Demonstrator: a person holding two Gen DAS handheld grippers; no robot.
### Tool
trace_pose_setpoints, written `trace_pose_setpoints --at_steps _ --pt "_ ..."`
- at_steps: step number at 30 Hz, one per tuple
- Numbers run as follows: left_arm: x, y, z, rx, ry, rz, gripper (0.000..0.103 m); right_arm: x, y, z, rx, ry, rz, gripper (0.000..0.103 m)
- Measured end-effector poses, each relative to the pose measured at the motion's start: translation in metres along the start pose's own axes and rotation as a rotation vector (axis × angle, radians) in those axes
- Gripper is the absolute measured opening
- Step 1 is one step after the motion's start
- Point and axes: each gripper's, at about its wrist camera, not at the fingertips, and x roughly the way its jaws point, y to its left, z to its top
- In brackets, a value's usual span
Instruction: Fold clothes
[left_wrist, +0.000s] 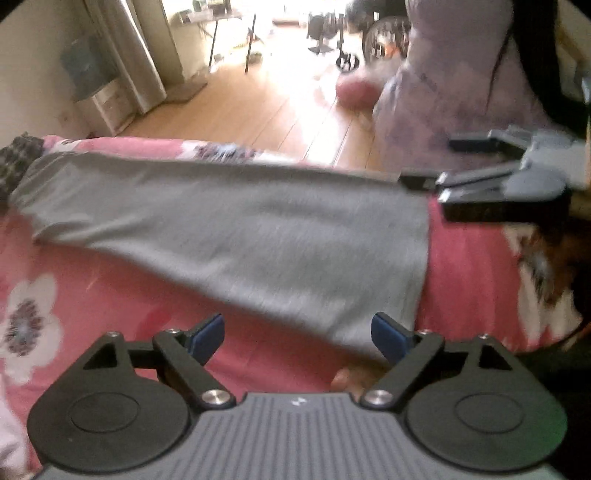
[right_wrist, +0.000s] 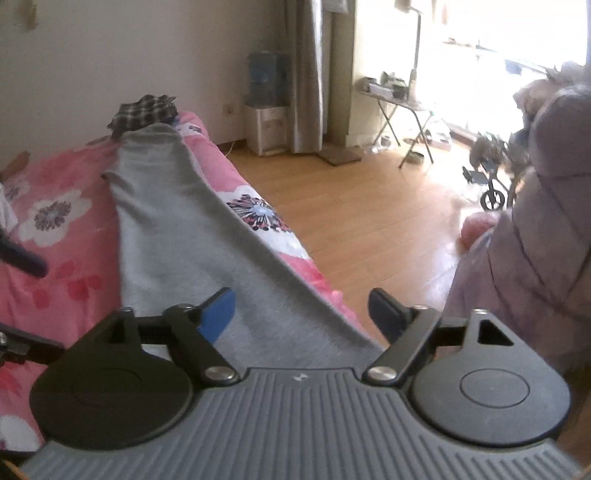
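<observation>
A long grey garment (left_wrist: 236, 229) lies flat on a pink floral bed cover (left_wrist: 110, 314), stretched along the bed's edge. My left gripper (left_wrist: 297, 332) is open at the garment's near right corner, and the cloth edge lies between the blue pads without being pinched. In the left wrist view my right gripper (left_wrist: 432, 162) is at the garment's far right corner. The right wrist view shows the right gripper (right_wrist: 303, 310) open over the grey garment (right_wrist: 177, 229), whose near end runs under the fingers. A dark finger of the left gripper (right_wrist: 26, 262) shows at the left edge.
A plaid cloth (right_wrist: 144, 109) sits at the bed's far end, by the garment's narrow end. A person in lavender clothing (right_wrist: 535, 221) stands right of the bed. Wooden floor (right_wrist: 369, 206) lies beyond the bed edge, with a water dispenser (right_wrist: 266, 77) and folding table (right_wrist: 399, 96).
</observation>
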Motion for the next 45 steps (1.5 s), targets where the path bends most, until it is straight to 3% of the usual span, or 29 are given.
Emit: trace_pose_setpoints --at_steps 4,11,15,23,30,33,36,41,45 --pt "-0.016 0.005 -0.007 0.011 0.021 0.113 0.091 -0.015 -0.001 0.002 0.062 0.006 0.024 0.088" --pt "-0.018 0.008 0.02 -0.19 0.026 0.133 0.091 -0.023 0.009 0.001 0.092 0.001 -0.02 0.097" --pt "-0.027 0.0 0.032 -0.221 0.011 0.129 0.091 -0.028 0.007 0.0 0.135 -0.007 -0.038 0.099" --pt "-0.048 0.043 0.026 -0.404 -0.085 0.175 0.094 -0.025 0.02 0.028 0.027 -0.141 0.008 0.102" --pt "-0.063 0.095 0.016 -0.6 -0.177 0.225 0.095 0.022 0.066 0.101 -0.12 -0.228 0.144 0.102" --pt "-0.057 0.14 0.012 -0.7 -0.197 0.287 0.097 0.046 0.093 0.145 -0.167 -0.272 0.213 0.102" --pt "-0.044 0.175 0.011 -0.693 -0.218 0.374 0.1 0.075 0.123 0.183 -0.184 -0.284 0.255 0.102" --pt "0.003 0.225 -0.004 -0.68 -0.249 0.476 0.102 0.132 0.167 0.218 -0.279 -0.206 0.26 0.102" --pt "0.044 0.259 -0.022 -0.843 -0.249 0.411 0.102 0.17 0.184 0.228 -0.354 -0.203 0.251 0.102"
